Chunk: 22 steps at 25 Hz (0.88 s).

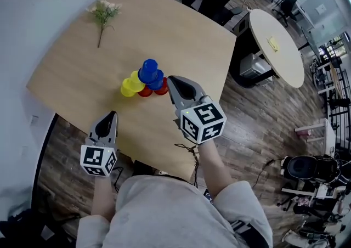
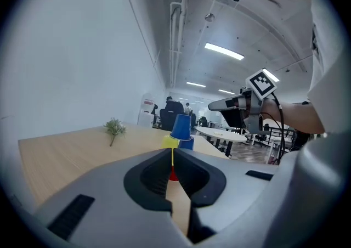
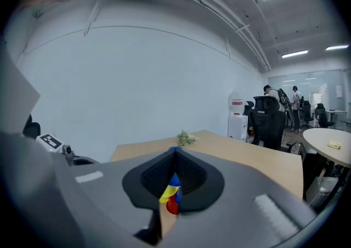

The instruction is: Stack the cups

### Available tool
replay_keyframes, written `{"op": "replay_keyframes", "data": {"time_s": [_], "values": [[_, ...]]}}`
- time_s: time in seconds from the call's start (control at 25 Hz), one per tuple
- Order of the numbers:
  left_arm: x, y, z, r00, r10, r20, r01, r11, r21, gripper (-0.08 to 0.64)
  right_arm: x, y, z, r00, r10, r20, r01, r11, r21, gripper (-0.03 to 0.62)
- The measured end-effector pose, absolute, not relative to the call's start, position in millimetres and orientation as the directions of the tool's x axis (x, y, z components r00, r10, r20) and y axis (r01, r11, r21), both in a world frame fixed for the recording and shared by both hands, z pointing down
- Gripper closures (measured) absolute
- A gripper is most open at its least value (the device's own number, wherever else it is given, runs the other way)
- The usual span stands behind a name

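A blue plastic cup (image 1: 149,69) is crowning yellow plastic cups (image 1: 130,86) and red plastic cups (image 1: 146,93) on a pale wood-grain table (image 1: 66,77). The grey left gripper (image 1: 112,115) and grey right gripper (image 1: 170,80) are showing black-and-white square markers.

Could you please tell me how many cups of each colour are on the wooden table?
Blue cups: 2
Yellow cups: 2
Red cups: 2
Total: 6 cups

Grey left hand-held gripper (image 1: 113,113), right hand-held gripper (image 1: 170,79), black-and-white marker cubes (image 1: 203,122), pale shirt (image 1: 164,214)
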<state>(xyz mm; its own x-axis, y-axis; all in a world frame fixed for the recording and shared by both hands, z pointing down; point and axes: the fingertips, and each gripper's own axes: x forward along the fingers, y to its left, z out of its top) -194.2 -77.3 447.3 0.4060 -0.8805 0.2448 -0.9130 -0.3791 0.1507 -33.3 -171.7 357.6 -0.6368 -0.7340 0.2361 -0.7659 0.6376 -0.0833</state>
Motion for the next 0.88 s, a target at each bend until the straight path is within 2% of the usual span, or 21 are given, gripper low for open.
{"op": "replay_keyframes", "data": {"time_s": [0.32, 0.88], "values": [[-182.0, -55.1, 420.3, 0.374, -0.907, 0.196, -0.926, -0.354, 0.131, 0.543, -9.8, -129.4, 345.1, -0.637, -0.756, 0.155, -0.767, 0.640, -0.030, 0.580], [-156.6, -6.0, 364.6, 0.354, -0.931, 0.088, -0.933, -0.345, 0.106, 0.543, 31.7, -58.4, 321.0, -0.623, -0.780, 0.056, -0.782, 0.621, -0.054, 0.580]]}}
